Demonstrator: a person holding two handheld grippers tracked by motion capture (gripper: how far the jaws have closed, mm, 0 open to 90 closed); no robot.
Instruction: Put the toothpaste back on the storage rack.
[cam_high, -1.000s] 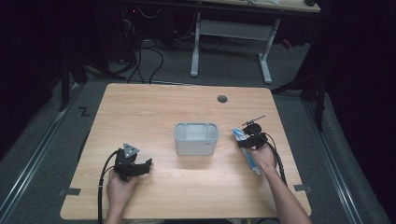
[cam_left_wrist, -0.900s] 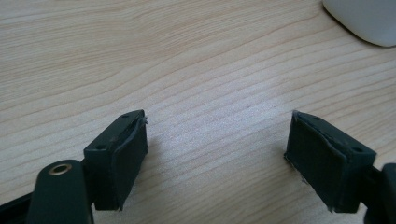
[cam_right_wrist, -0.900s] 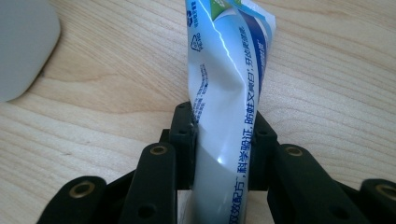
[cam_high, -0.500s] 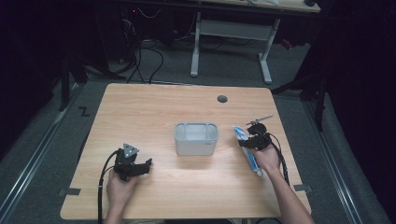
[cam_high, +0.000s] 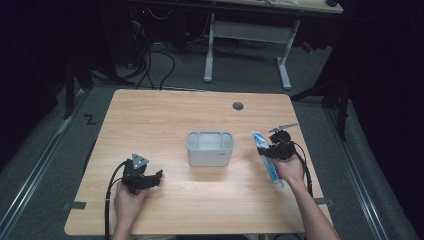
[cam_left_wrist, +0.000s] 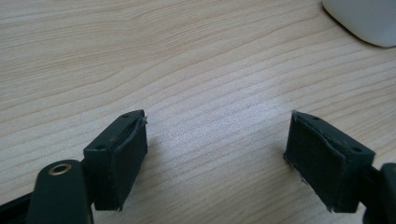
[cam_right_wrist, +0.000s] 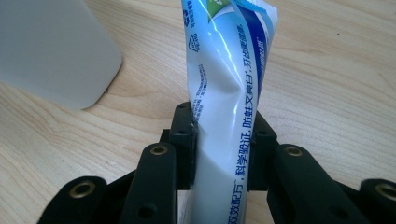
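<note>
near the tabletop's right edge we have the toothpaste tube pinched in our right gripper, lifted off the wood just beside the grey bin. left gripper rests wide open, empty. pickup looks done; dropping it into the bin remains.

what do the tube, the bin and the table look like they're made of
Tube: likely glossy plastic laminate; it shines and dents where the right gripper pinches it. Bin: probably matte grey-white plastic, smooth with rounded corners. Table: light wood or wood-look laminate, with visible grain.
</note>
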